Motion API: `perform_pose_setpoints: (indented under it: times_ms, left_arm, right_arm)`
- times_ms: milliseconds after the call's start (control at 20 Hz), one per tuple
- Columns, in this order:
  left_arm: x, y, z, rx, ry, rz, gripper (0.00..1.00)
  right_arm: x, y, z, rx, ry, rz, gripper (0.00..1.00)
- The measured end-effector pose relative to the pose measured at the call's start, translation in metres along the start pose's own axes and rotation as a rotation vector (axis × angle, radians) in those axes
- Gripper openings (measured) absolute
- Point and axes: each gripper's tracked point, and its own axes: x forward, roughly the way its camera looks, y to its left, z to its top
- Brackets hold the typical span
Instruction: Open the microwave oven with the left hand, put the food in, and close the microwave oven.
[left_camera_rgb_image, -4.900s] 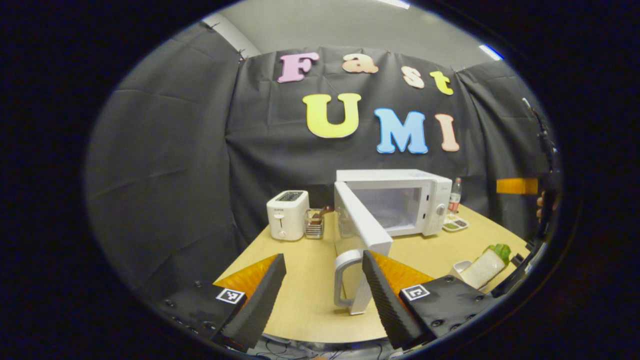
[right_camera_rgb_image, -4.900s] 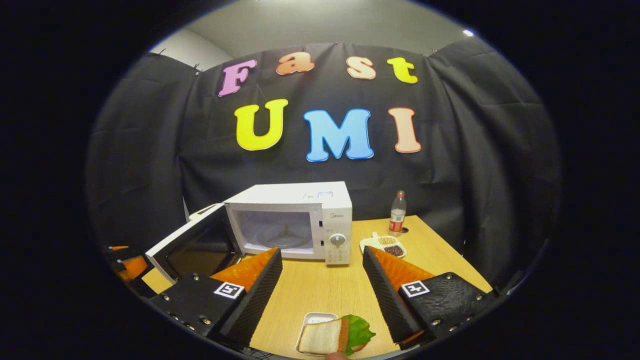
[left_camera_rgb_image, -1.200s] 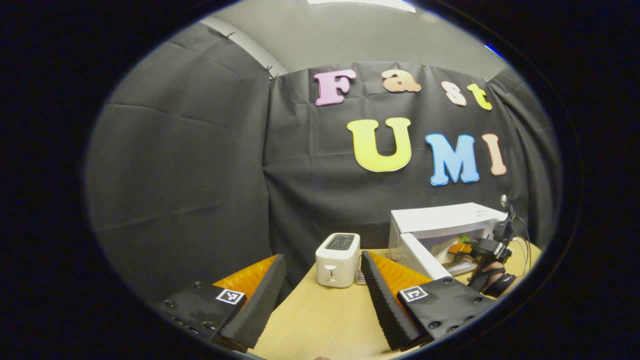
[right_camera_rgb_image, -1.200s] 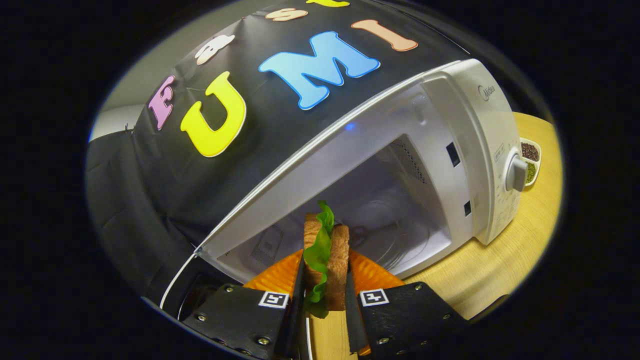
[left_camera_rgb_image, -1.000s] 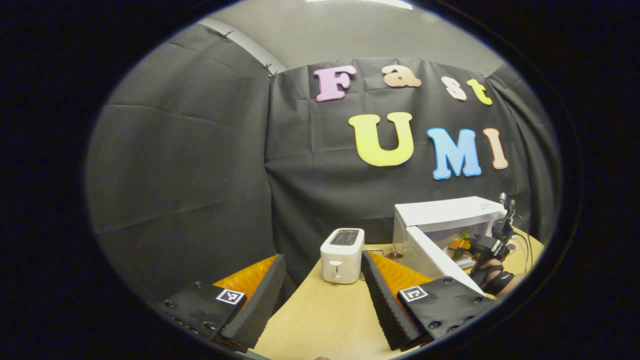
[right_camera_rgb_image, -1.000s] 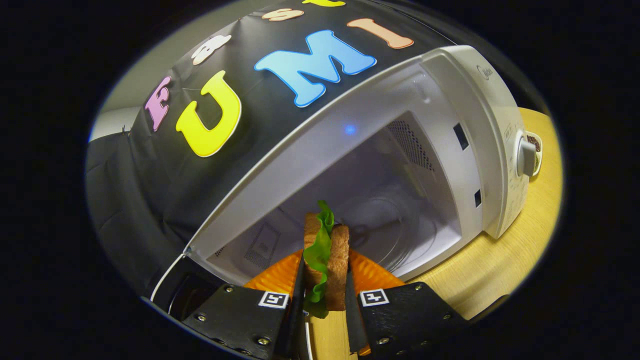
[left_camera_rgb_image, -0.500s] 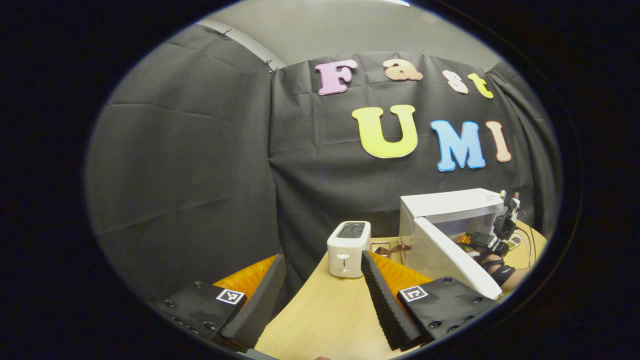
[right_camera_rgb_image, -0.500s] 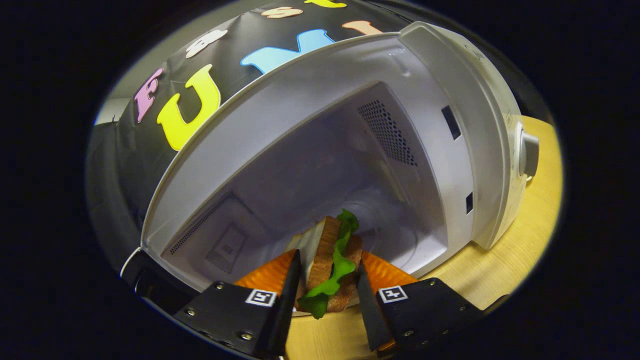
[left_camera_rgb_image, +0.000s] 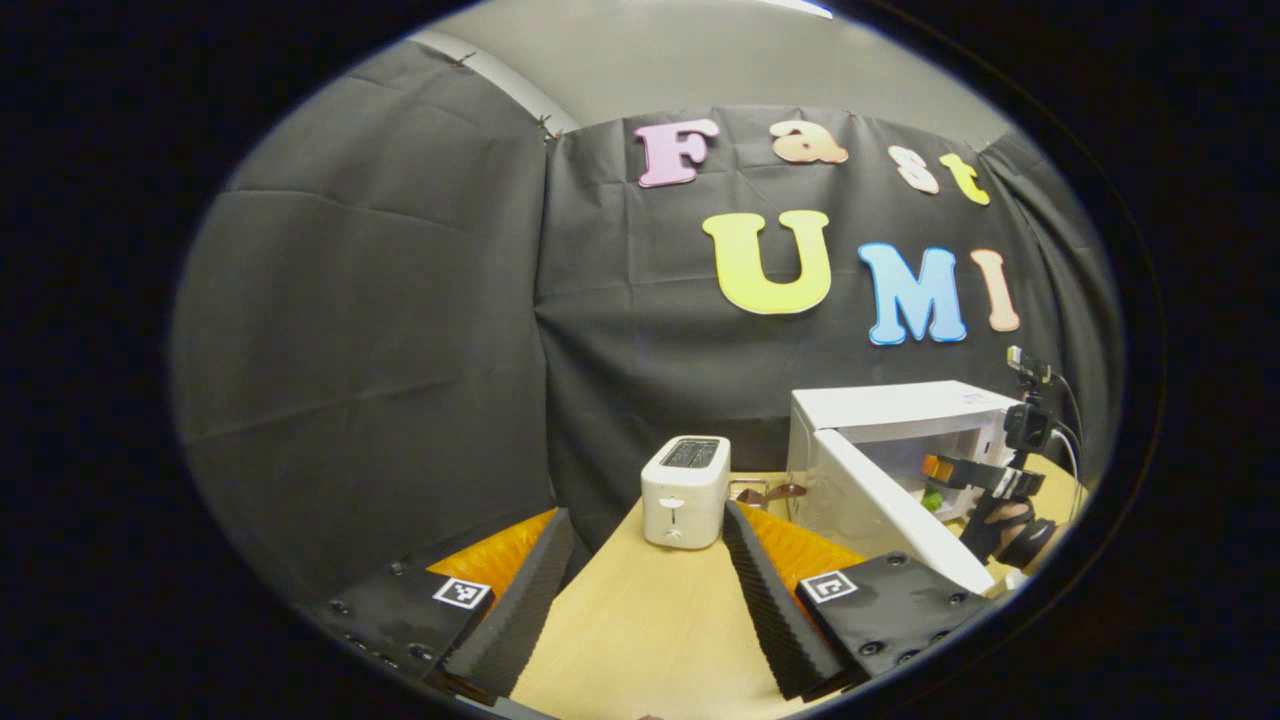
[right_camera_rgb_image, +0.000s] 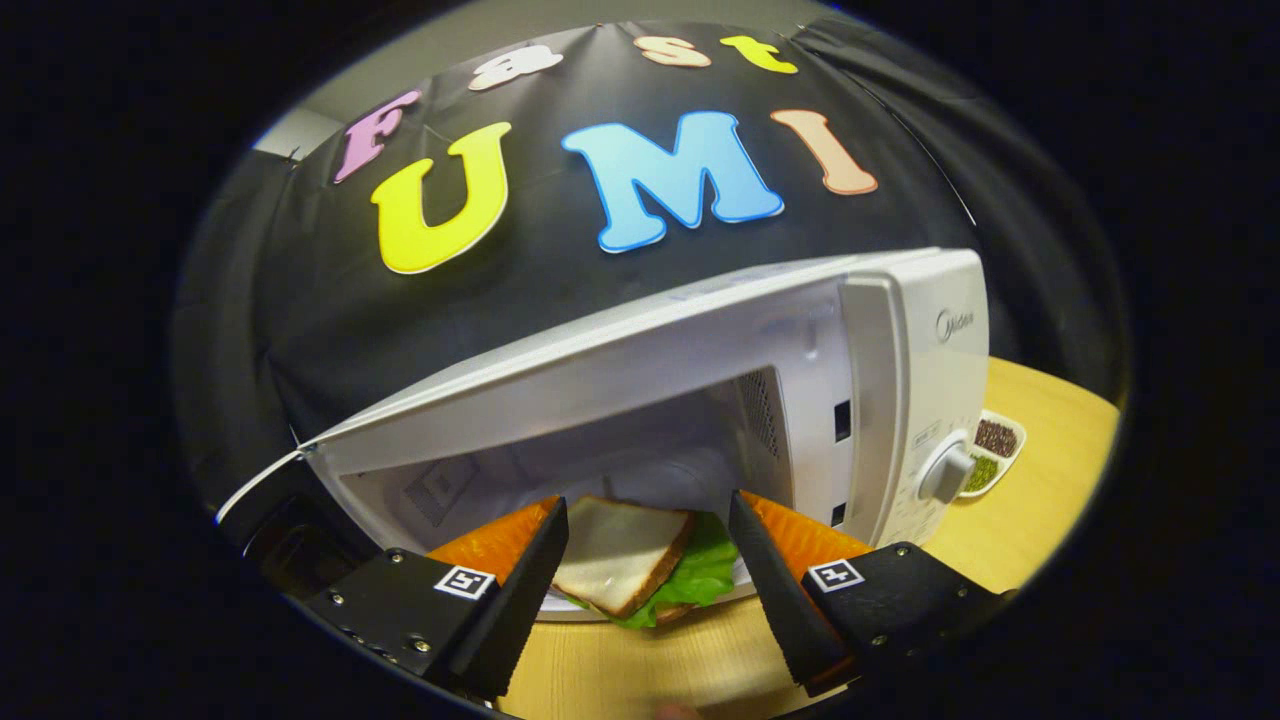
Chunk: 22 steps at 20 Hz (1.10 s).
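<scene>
Our right gripper (right_camera_rgb_image: 648, 560) has its two fingers spread wide apart, and between them, a little farther in, lies the sandwich (right_camera_rgb_image: 640, 562): bread on top, lettuce spilling out to the right, flat on the floor just inside the mouth of the microwave (right_camera_rgb_image: 900, 340). Neither finger seems to press on it. Our left gripper (left_camera_rgb_image: 640, 590) is also apart, holding nothing, hovering over the near left part of the table (left_camera_rgb_image: 640, 640) with the toaster (left_camera_rgb_image: 684, 491) beyond it. Farther right in the left gripper view we see the open door (left_camera_rgb_image: 890, 520) swung out toward us and the right gripper (left_camera_rgb_image: 975, 473) reaching in at the opening, with a hand (left_camera_rgb_image: 1005, 520) behind it.

We judge the food is in and the door remains to be closed. The sandwich sits near the front edge, so if we draw the right gripper back carelessly a finger could catch the bread or lettuce and drag it out. If we swing the door before the right gripper is clear, it would strike it.

We cannot tell whether the sandwich rests on the turntable or on a plate; its near edge is cut off by the fingers. The door's handle is not visible, and the far interior is dim.
</scene>
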Motion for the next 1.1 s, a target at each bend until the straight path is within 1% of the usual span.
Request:
perform_pose_setpoints:
  times_ms: [100,200,250,350,450,550,600,650,700,800,850,900,1100]
  left_arm:
    - [-0.004,0.0,-0.003,-0.011,-0.002,0.011,0.99]
    - [-0.009,-0.001,-0.008,-0.023,0.002,0.019,0.93]
    - [-0.011,0.0,-0.01,-0.024,0.001,0.023,0.93]
    - [-0.014,0.001,-0.016,-0.016,0.004,0.034,0.96]
    - [-0.014,0.002,-0.023,-0.012,0.013,0.044,0.96]
    - [-0.015,0.001,-0.029,-0.022,0.018,0.059,0.96]
    - [-0.016,-0.002,-0.033,-0.027,0.025,0.063,0.99]
    - [-0.018,-0.006,-0.037,-0.03,0.034,0.061,0.99]
    - [-0.02,-0.011,-0.042,-0.031,0.042,0.051,0.97]
    - [-0.02,-0.019,-0.053,-0.025,0.059,0.045,0.88]
    - [-0.022,-0.023,-0.058,-0.023,0.073,0.037,0.85]
    - [-0.022,-0.029,-0.065,-0.024,0.08,0.024,0.77]
    - [-0.026,-0.049,-0.083,-0.031,0.122,-0.01,0.31]
  right_arm:
    - [-0.026,0.003,0.017,-0.039,-0.023,0.034,0.98]
    - [-0.053,0.004,0.035,-0.072,-0.041,0.073,0.98]
    - [-0.066,0.003,0.045,-0.088,-0.051,0.09,0.98]
    - [-0.09,-0.003,0.064,-0.115,-0.08,0.103,0.98]
    - [-0.113,-0.008,0.081,-0.125,-0.101,0.116,0.98]
    - [-0.135,-0.016,0.097,-0.145,-0.14,0.113,0.98]
    - [-0.147,-0.019,0.103,-0.156,-0.154,0.113,0.98]
    - [-0.158,-0.021,0.107,-0.165,-0.162,0.121,0.98]
    - [-0.168,-0.023,0.109,-0.176,-0.162,0.128,0.98]
    - [-0.183,-0.03,0.111,-0.196,-0.157,0.135,0.97]
    - [-0.191,-0.031,0.113,-0.2,-0.156,0.145,0.98]
    - [-0.197,-0.033,0.115,-0.203,-0.155,0.148,0.98]
    - [-0.211,-0.044,0.124,-0.197,-0.159,0.15,0.98]
